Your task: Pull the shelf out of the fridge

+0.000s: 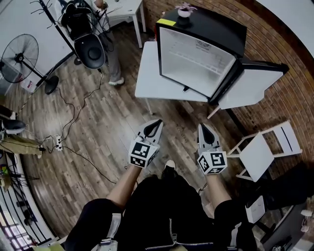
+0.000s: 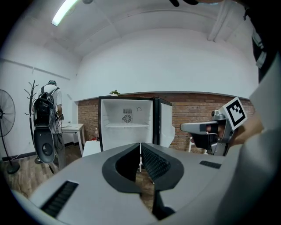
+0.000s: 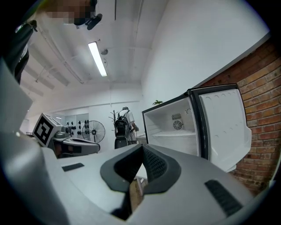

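Shelf point(image 2: 127, 125): a white, level board in the upper half of the fridge point(image 1: 206, 29). Its long axis runs side to side across the cabinet and its front edge faces the open mouth. In the right gripper view it point(image 3: 173, 134) shows the same way, below the small round fan grille on the back wall.

In the head view, a fan point(image 1: 19, 54) stands at 10 o'clock, and a coat stand point(image 1: 73, 19) hung with a backpack is at 11. A person point(image 1: 112, 59) stands just beside it. The table point(image 1: 149, 78) sits at 12 and bears the fridge, whose mouth opens toward 7 o'clock. A small plant point(image 1: 185, 10) stands on the fridge top. The door point(image 1: 250, 86) is swung wide toward 3 o'clock, and a white chair point(image 1: 265, 149) stands below it at 4.

The left gripper point(image 1: 157, 122) points toward 1 o'clock with its jaws closed on nothing point(image 2: 140, 151), well apart from the fridge. The right gripper point(image 1: 202, 127), beside it, points toward 12, also with jaws together and empty point(image 3: 142, 154).
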`<state>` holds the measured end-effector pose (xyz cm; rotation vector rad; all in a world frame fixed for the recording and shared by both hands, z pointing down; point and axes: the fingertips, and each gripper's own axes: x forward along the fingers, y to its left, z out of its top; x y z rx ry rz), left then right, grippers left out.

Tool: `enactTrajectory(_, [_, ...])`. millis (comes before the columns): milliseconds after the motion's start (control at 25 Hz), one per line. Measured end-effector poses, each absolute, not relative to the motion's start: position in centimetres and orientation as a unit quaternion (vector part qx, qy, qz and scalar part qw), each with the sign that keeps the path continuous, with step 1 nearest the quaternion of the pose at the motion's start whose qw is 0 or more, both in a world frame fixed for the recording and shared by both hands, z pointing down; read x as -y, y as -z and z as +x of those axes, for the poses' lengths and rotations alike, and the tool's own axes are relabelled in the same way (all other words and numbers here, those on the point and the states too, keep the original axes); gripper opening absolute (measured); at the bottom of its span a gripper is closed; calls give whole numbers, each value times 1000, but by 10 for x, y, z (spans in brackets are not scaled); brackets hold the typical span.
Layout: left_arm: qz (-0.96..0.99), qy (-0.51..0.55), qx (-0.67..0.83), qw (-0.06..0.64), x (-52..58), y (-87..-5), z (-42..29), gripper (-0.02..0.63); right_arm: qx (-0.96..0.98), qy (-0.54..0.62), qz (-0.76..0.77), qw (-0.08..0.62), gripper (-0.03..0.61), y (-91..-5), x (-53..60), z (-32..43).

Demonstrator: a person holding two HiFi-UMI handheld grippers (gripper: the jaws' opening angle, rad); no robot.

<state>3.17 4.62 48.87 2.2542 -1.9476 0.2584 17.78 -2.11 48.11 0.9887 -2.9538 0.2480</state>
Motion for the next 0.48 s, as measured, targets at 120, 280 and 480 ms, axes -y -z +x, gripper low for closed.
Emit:
enactTrajectory(120, [749, -90, 652, 72, -30, -485, 24, 25, 946, -88, 313, 5, 3, -485, 42, 166])
enactTrajectory(280, [749, -93, 652, 71, -8, -488, 12, 25, 946, -95, 310, 10, 3, -491, 62, 152])
enactTrajectory(480, [757, -88, 643, 72, 25, -488, -7, 25, 942, -93, 322, 13, 3, -491, 88, 138])
